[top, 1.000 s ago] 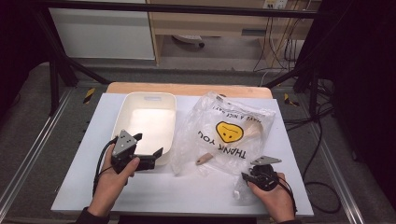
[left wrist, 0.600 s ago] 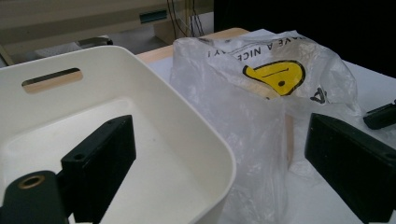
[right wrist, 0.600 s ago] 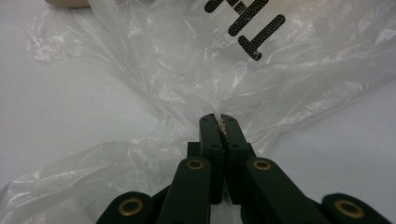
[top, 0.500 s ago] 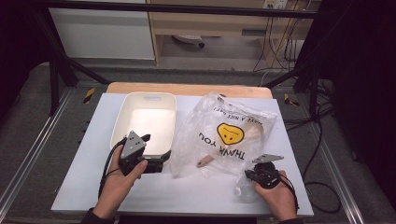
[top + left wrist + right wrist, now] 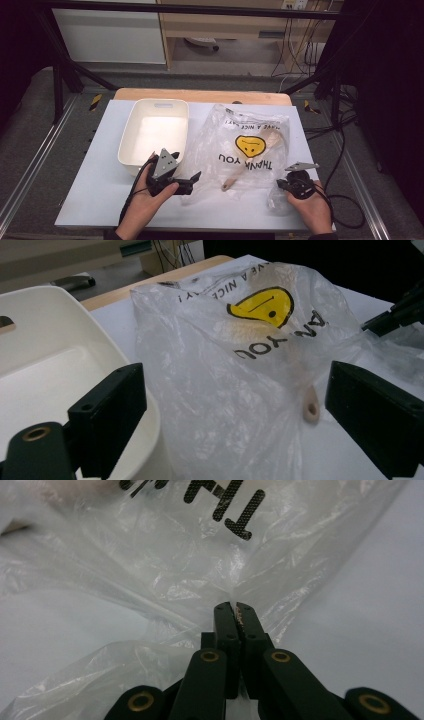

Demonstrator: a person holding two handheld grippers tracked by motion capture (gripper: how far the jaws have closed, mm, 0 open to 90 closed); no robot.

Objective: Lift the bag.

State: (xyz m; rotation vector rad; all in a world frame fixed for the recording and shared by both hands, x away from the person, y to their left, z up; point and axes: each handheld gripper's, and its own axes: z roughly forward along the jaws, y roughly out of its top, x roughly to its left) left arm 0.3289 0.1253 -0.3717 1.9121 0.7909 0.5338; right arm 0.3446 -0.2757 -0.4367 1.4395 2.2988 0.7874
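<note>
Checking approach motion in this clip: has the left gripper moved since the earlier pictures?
Yes. In the high view the left gripper has slid along the white bin's near edge toward the plastic bag, jaws open.

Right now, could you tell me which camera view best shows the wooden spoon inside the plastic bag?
The high view: the wooden spoon lies at full length inside the plastic bag. The left gripper view shows mainly its handle end with the hole, the rest blurred by plastic. The right gripper view gives no clear sight of it.
</note>
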